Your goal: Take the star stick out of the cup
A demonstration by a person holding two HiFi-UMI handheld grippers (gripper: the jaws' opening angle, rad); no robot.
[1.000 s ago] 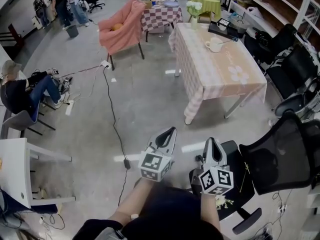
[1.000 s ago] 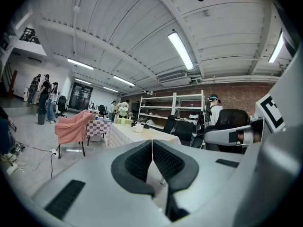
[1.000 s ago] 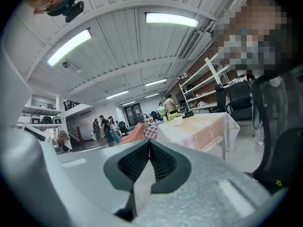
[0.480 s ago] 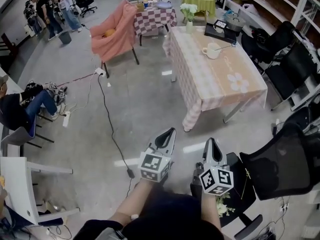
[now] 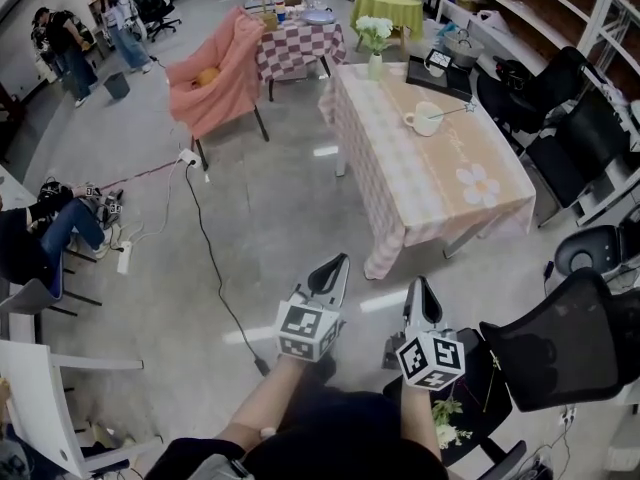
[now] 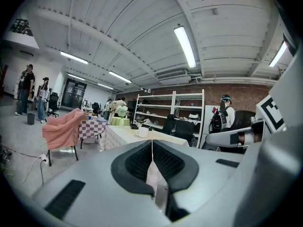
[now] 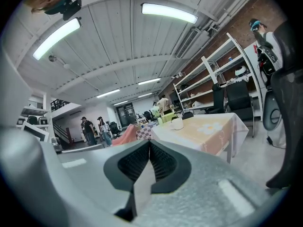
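A white cup (image 5: 424, 118) stands on the far half of the table with the peach flowered cloth (image 5: 470, 183). A thin stick with a star at its tip (image 5: 468, 106) leans out of the cup to the right. Both grippers are held low over the floor, well short of the table. My left gripper (image 5: 341, 262) is shut with nothing in it, and my right gripper (image 5: 421, 285) is shut and empty too. The cup (image 6: 142, 132) shows small and far beyond the closed jaws in the left gripper view, and likewise the cup (image 7: 177, 123) in the right gripper view.
A vase of white flowers (image 5: 374, 44) and a dark tray (image 5: 440, 70) sit at the table's far end. A pink-draped chair (image 5: 212, 70), a checkered table (image 5: 298, 40) and a cable (image 5: 205, 253) lie to the left. Black office chairs (image 5: 560, 343) stand at the right. People are at the far left.
The view has shifted forward: the table and cup sit lower and closer in the head view. Both grippers keep their place in front of me, still shut.
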